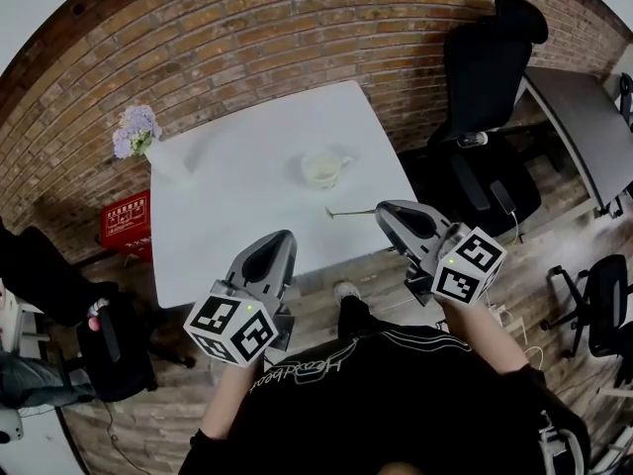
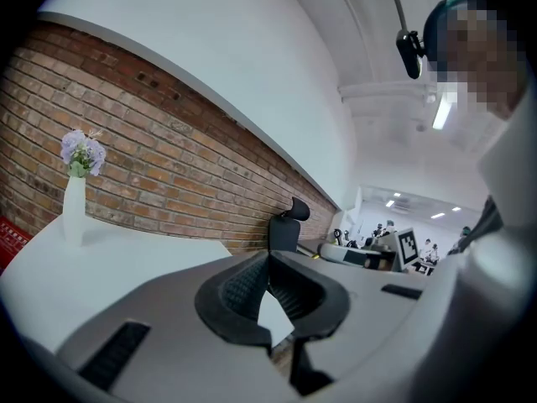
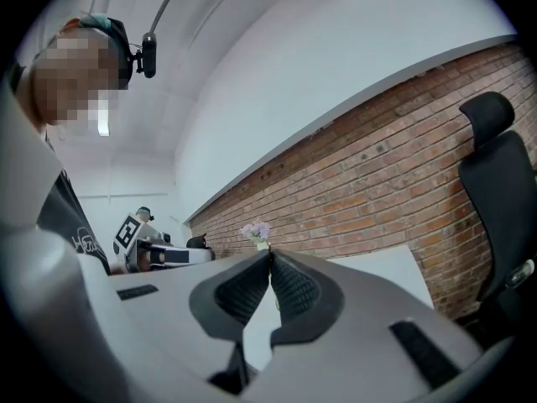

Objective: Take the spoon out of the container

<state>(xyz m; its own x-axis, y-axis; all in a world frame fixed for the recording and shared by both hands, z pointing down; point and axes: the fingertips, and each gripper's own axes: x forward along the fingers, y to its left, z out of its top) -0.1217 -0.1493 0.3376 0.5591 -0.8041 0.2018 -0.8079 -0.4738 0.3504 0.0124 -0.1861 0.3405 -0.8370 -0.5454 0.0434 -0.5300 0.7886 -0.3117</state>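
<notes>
The slim pale spoon [image 1: 348, 212] appears to lie on the white counter [image 1: 237, 206], at five o'clock from the white ceramic cup [image 1: 322, 169]. My left gripper [image 1: 285, 236] and right gripper [image 1: 384, 208] are both closed and empty. I'd keep them clear of the spoon.

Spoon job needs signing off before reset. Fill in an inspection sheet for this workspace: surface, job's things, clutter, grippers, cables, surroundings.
Surface: white table, mostly bare.
Job's things: cup upright mid-table; spoon lying on the table outside it, toward the near edge.
Clutter: white vase of purple flowers at the far left corner.
Grippers: left hand-held gripper shut, nothing between the jaws; right hand-held gripper shut, no grip visible.
Cables: thin cable on the wooden floor, right.
Surroundings: brick wall; black office chair; red box beside the table.
</notes>
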